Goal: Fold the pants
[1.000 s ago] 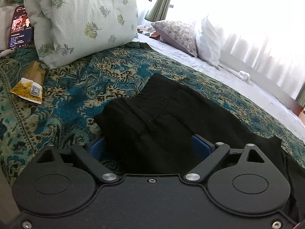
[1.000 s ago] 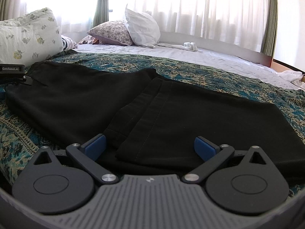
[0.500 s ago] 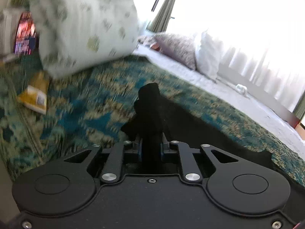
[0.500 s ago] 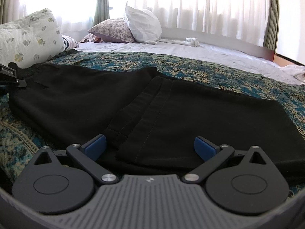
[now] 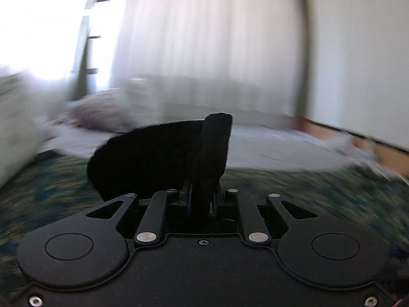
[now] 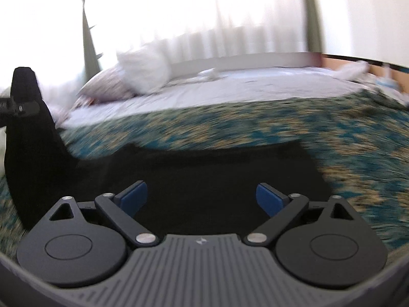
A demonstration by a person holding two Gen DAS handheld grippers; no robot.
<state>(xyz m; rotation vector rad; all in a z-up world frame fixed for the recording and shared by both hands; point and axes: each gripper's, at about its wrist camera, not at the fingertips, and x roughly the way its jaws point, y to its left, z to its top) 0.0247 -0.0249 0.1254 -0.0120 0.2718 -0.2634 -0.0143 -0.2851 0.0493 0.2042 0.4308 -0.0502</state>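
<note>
The black pants point(image 6: 217, 176) lie on the teal patterned bedspread point(image 6: 332, 138). My left gripper point(image 5: 202, 199) is shut on one end of the pants point(image 5: 209, 148) and holds it lifted off the bed; the cloth stands up between the jaws. In the right wrist view that raised end point(image 6: 28, 117) shows at the far left with the left gripper on it. My right gripper point(image 6: 202, 197) is open and empty, low over the flat part of the pants. Both views are blurred by motion.
White and floral pillows point(image 6: 143, 71) and a white sheet point(image 6: 230, 87) lie at the far side of the bed, under curtained windows. A wooden bed edge point(image 6: 358, 61) and a wall are at the right.
My left gripper shut on the pants' end, lifted it high off the bed and swung to the right. My right gripper stayed open and shifted over the pants.
</note>
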